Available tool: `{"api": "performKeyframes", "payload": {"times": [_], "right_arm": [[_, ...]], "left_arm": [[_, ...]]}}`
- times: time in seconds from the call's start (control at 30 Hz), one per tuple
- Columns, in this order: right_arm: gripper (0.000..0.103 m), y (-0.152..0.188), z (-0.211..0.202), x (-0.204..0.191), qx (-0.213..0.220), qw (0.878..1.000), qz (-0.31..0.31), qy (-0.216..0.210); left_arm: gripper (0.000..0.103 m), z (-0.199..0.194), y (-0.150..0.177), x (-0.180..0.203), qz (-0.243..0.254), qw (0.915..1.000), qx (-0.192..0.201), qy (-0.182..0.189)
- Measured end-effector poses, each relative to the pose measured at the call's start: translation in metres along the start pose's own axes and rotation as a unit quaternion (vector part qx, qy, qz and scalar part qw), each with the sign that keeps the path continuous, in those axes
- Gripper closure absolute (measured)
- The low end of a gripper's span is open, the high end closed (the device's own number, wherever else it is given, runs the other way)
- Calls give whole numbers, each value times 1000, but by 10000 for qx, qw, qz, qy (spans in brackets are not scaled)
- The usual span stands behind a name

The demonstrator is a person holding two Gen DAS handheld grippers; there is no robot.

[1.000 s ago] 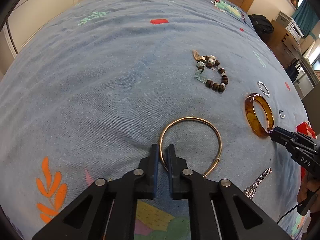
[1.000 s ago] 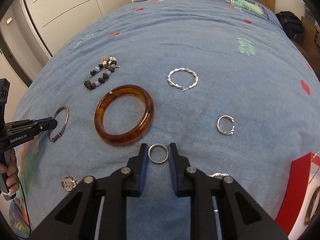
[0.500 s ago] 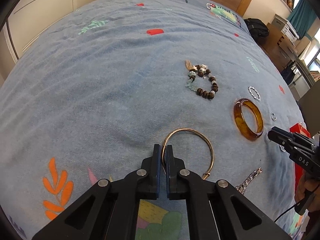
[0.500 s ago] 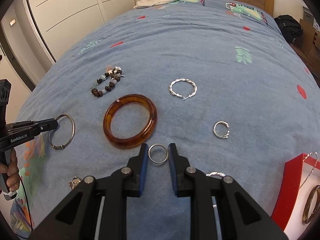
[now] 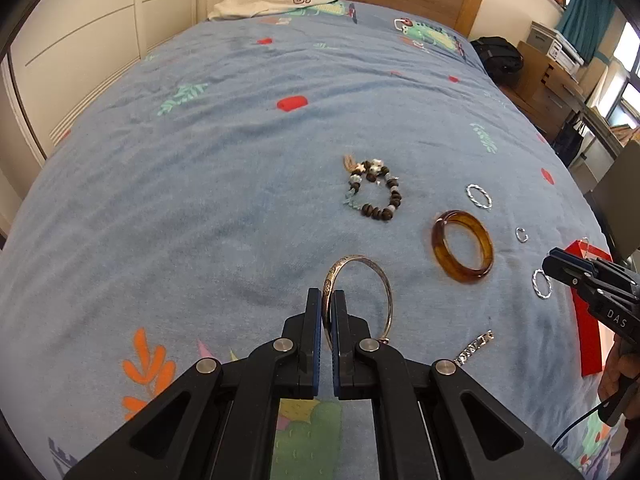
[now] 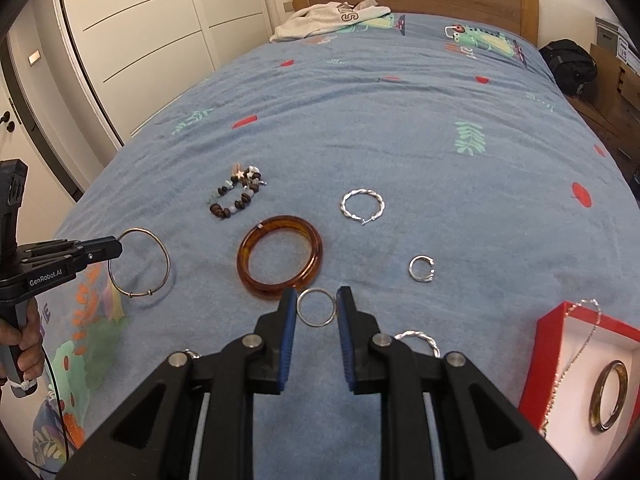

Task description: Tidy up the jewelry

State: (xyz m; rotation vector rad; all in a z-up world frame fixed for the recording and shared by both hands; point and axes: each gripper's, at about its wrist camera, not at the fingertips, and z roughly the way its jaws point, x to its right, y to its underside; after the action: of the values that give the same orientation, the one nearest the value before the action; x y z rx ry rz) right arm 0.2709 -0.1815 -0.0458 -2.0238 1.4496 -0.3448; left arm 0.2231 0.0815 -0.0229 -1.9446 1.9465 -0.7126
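My left gripper (image 5: 327,312) is shut on a thin silver bangle (image 5: 382,280) and holds it lifted and tilted above the blue bedspread; it also shows in the right wrist view (image 6: 160,256). My right gripper (image 6: 317,308) is shut on a small silver ring (image 6: 316,307), held between the blue pads above the bed. An amber bangle (image 6: 280,256) lies just beyond it. A red jewelry box (image 6: 552,332) at the right holds a chain and a brownish bangle (image 6: 608,396).
On the bedspread lie a beaded bracelet (image 6: 236,192), a twisted silver hoop (image 6: 362,205), an open silver ring (image 6: 421,269), another twisted hoop (image 6: 418,340) and a watch-like chain (image 5: 474,346). White clothing (image 6: 332,16) lies by the headboard.
My left gripper closed on the silver bangle and lifted it off the bed, tilting it upright. My right gripper rose with the small ring, and the red box came into view.
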Motion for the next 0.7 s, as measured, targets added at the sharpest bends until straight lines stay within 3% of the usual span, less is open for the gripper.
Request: {"api": "performKeyframes", "payload": {"times": [0.4, 0.7], "right_arm": [[84, 16, -73, 15, 395, 9988, 213, 182], [84, 50, -151, 70, 694, 9936, 548, 707]], "left_arm": [[99, -49, -3, 49, 502, 9983, 281, 79], [99, -73, -6, 128, 1012, 9924, 443, 543]]}}
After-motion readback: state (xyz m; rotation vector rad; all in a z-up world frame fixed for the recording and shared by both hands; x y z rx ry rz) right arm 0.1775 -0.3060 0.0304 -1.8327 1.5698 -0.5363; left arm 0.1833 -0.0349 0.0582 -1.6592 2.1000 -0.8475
